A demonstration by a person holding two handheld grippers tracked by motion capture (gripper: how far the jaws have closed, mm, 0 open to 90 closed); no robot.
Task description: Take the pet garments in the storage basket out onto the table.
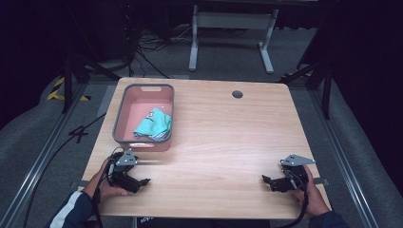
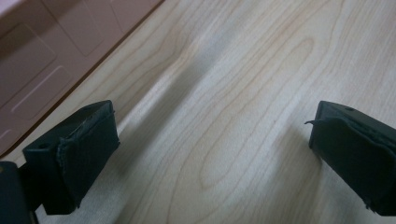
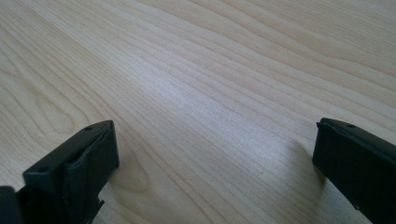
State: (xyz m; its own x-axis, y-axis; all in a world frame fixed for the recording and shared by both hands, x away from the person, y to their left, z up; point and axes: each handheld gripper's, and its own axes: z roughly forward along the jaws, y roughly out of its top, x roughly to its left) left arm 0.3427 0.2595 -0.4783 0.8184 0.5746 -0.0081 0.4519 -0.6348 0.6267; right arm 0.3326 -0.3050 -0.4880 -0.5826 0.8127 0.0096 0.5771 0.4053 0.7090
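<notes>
A pink bin with a grey rim [image 1: 121, 111] stands on the left part of the wooden table [image 1: 223, 137], and a teal cloth [image 1: 153, 124] lies crumpled inside it. My left gripper [image 1: 140, 184] rests near the table's front left corner, just in front of the bin, jaws wide apart and empty. In the left gripper view my left gripper [image 2: 212, 154] looks over bare wood, with the bin's pink wall [image 2: 51, 51] at the upper left. My right gripper [image 1: 267, 182] sits near the front right corner, open, with nothing between its jaws; the right gripper view has my right gripper [image 3: 215, 163] over bare wood.
A round cable hole [image 1: 237, 94] sits near the table's far edge. Beyond the table stand a white desk frame [image 1: 232, 28] and loose cables [image 1: 147, 47] on the grey floor. Dark curtains close both sides.
</notes>
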